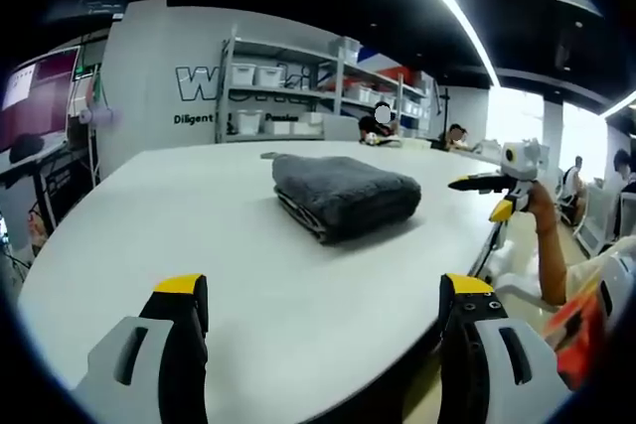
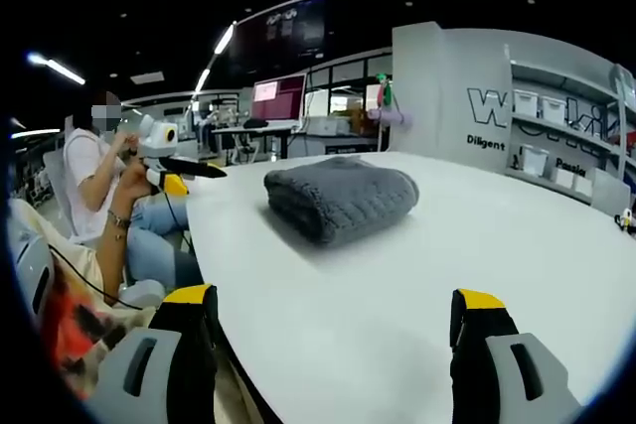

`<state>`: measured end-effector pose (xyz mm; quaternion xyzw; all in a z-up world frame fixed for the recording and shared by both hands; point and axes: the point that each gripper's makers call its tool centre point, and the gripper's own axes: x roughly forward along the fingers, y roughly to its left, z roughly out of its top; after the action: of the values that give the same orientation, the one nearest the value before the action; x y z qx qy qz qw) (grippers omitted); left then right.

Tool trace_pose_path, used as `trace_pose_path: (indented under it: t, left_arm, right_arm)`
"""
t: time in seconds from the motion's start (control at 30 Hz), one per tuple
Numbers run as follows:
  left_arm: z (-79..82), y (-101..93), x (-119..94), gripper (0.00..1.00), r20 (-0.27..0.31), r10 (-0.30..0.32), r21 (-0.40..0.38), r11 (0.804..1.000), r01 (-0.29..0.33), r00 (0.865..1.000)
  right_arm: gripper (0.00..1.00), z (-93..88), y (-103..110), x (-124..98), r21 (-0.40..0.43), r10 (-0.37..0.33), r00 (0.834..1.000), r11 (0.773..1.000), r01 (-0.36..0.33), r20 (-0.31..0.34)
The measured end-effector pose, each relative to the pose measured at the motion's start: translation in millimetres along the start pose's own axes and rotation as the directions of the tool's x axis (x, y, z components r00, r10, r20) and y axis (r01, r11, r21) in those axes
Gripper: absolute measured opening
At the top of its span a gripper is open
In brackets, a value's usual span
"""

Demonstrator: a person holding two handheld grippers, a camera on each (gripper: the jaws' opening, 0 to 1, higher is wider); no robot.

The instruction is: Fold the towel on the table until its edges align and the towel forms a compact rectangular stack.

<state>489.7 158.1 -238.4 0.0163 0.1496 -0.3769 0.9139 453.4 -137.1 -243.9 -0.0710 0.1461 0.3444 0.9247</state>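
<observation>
A dark grey towel (image 1: 343, 196) lies folded into a thick compact bundle on the white table (image 1: 199, 215), a little beyond its middle. My left gripper (image 1: 325, 295) hovers over the near table edge, open, with nothing between its jaws. To the right, past the table's rim, a hand holds my right gripper (image 1: 487, 196). In the right gripper view the same towel (image 2: 343, 201) rests on the table (image 2: 477, 235), and my right gripper (image 2: 335, 300) stands open and bare in front of it. My left gripper (image 2: 189, 176) is held off the table's left edge. Neither gripper touches the towel.
Metal shelves with white bins (image 1: 278, 96) stand behind the table against a grey wall. People sit at the far side (image 1: 383, 126). A person's arm and lap (image 2: 99, 235) are beside the table edge. Desks with monitors (image 2: 278, 96) fill the background.
</observation>
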Motion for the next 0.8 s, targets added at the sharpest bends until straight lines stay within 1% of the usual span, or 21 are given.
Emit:
trace_pose_path:
  t: [0.37,0.8]
  left_arm:
    - [1.9,-0.1,-2.9,0.95,0.009,-0.004,-0.003,1.0,0.004,1.0]
    - [-1.9,2.6,-1.6,0.95,-0.009,-0.002,-0.003,1.0,0.002,1.0]
  right_arm:
    - [0.99,0.5,1.3,-1.3,0.001,0.003,1.0,1.0,-0.003,-0.001]
    - [0.99,-2.2,3.6,1.2,0.005,0.01,1.0,1.0,-0.01,-0.01]
